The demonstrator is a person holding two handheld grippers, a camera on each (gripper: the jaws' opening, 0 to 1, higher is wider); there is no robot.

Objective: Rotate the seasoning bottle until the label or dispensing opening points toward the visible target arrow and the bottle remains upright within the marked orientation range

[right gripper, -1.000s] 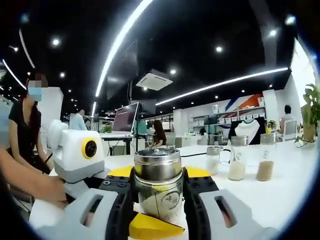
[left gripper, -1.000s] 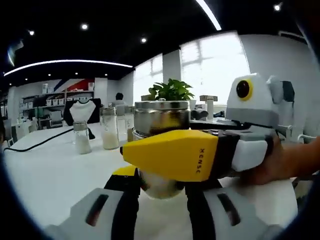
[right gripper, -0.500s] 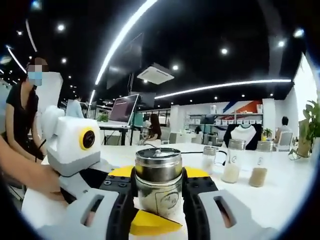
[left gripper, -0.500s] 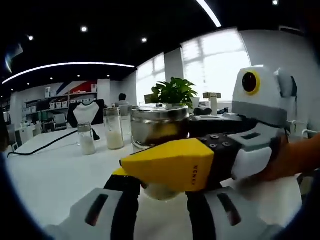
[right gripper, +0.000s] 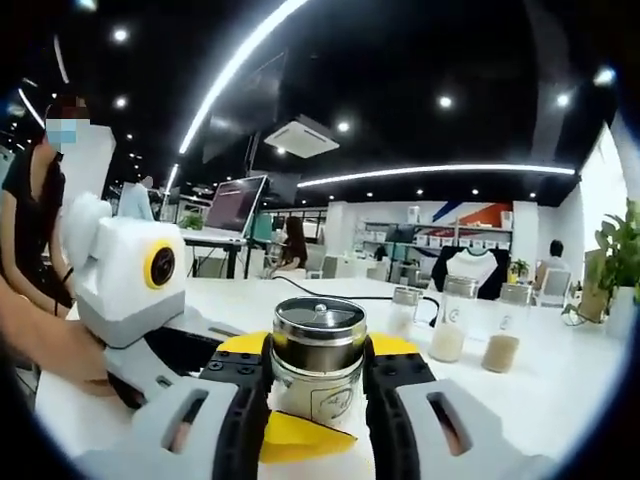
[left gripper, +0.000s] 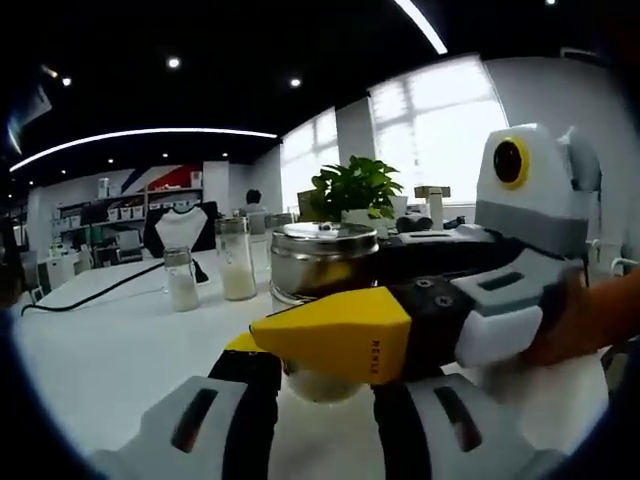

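Seasoning bottle [right gripper: 318, 362], upright on the white table [right gripper: 560, 385], is clamped between the jaws of the right gripper [right gripper: 315, 415]. The left gripper [left gripper: 318, 400] is set around the bottle's base from the other side; its grip cannot be told. Three jars [right gripper: 447, 320] are stood beyond, well apart.

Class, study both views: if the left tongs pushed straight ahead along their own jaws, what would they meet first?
Probably the right tongs, whose yellow jaw crosses just ahead, shut on the seasoning bottle; the left tongs flank that bottle too.
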